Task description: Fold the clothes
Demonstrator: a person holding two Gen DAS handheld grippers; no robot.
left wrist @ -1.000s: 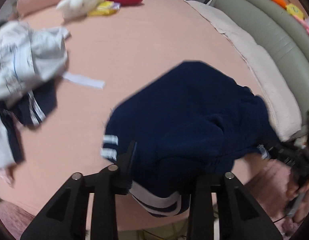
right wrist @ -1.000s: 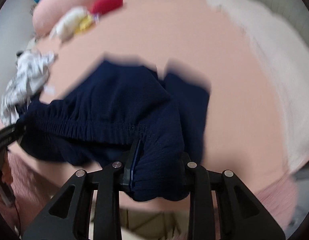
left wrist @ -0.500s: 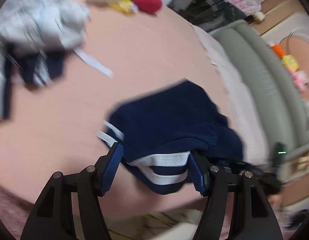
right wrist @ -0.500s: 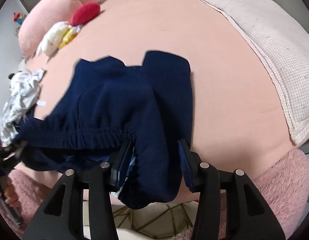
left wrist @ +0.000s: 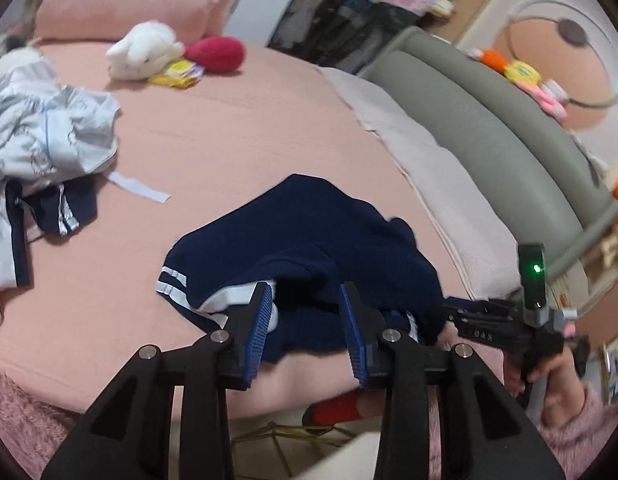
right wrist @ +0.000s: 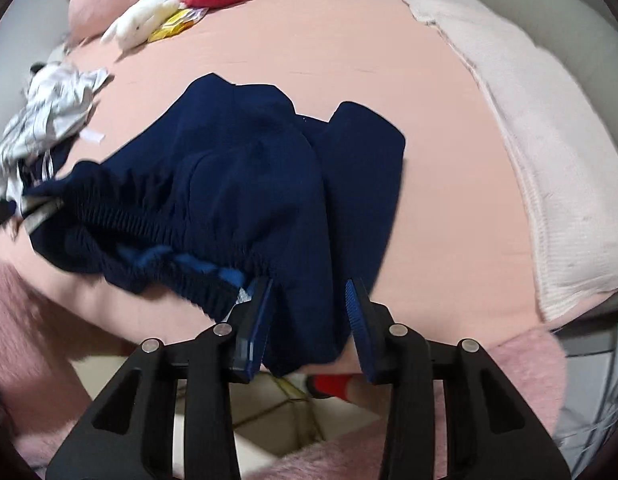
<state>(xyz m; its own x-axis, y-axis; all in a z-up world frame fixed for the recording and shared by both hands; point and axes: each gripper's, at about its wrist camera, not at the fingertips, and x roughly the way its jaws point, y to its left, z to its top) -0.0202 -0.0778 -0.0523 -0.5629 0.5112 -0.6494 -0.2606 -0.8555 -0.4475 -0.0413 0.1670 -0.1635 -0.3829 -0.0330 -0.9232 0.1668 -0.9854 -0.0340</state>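
Navy shorts (left wrist: 309, 232) with white hem stripes lie crumpled on the pink bed (left wrist: 229, 128), at its near edge. My left gripper (left wrist: 307, 292) is closing on the striped hem, and dark cloth fills the gap between its blue pads. In the right wrist view, the shorts (right wrist: 249, 168) show their gathered waistband toward me. My right gripper (right wrist: 311, 286) is closing on a fold that hangs down between its pads. The waistband stretches left toward the other gripper at the frame edge. The right gripper (left wrist: 449, 314) also shows in the left wrist view, its tip buried in the cloth.
A heap of pale and navy clothes (left wrist: 41, 136) lies at the left. A white plush (left wrist: 145, 54), a red plush (left wrist: 217, 54) and a pink pillow (left wrist: 129, 0) sit at the far end. A pale blanket (left wrist: 429, 168) and grey padded headboard (left wrist: 489, 128) run along the right.
The left jaws opened wide around the striped hem, then narrowed on it as the gripper rose. The right jaws loosened and narrowed again on the waistband fold. The shorts' near edge has bunched up.
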